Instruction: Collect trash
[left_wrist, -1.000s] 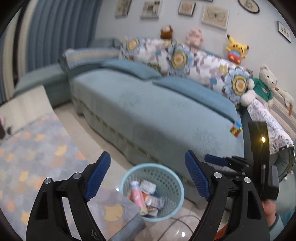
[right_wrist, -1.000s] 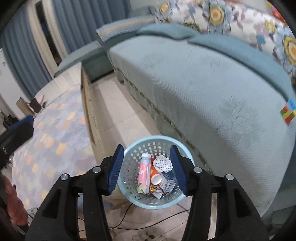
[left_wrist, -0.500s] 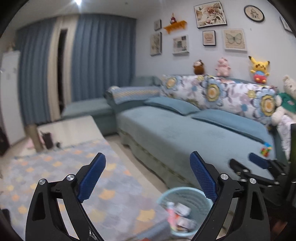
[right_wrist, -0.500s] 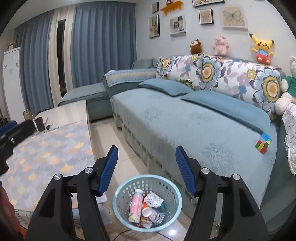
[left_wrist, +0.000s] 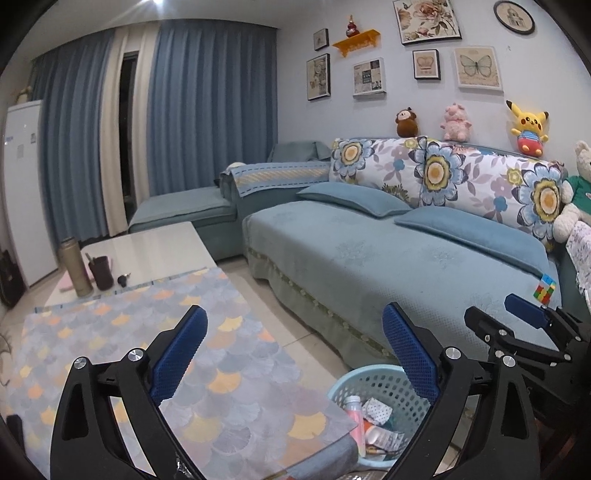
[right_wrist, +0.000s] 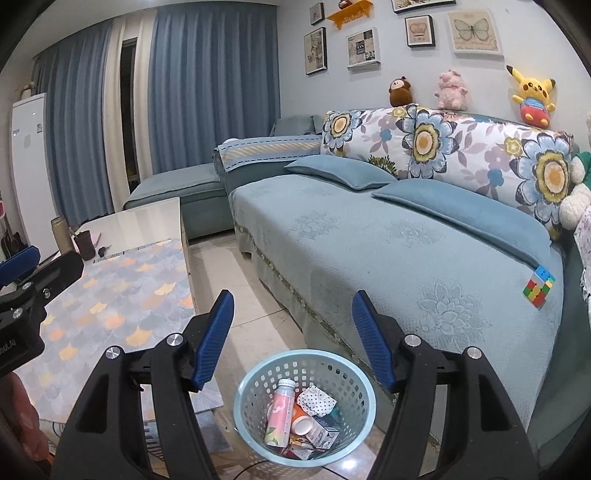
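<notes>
A light blue perforated trash basket (right_wrist: 258, 373) stands on the floor between the sofa and the coffee table, holding a pink bottle (right_wrist: 279, 413), a dotted wrapper (right_wrist: 317, 400) and other packaging. It also shows in the left wrist view (left_wrist: 373, 380). My right gripper (right_wrist: 291, 321) is open and empty, raised above the basket. My left gripper (left_wrist: 295, 354) is open and empty, above the table's near corner. The right gripper shows in the left wrist view (left_wrist: 524, 321); the left gripper shows in the right wrist view (right_wrist: 18, 262).
A coffee table with a scale-pattern cloth (left_wrist: 129, 350) carries a gold flask (left_wrist: 75, 267), a dark cup (left_wrist: 101, 273) and keys at its far end. A blue sofa (right_wrist: 369, 240) with floral cushions holds a cube puzzle (right_wrist: 538, 286). A white fridge (left_wrist: 22, 184) stands left.
Both grippers have tilted up and pulled back from the basket, which has dropped lower in both views. The right gripper's jaws have opened wider. More of the room shows.
</notes>
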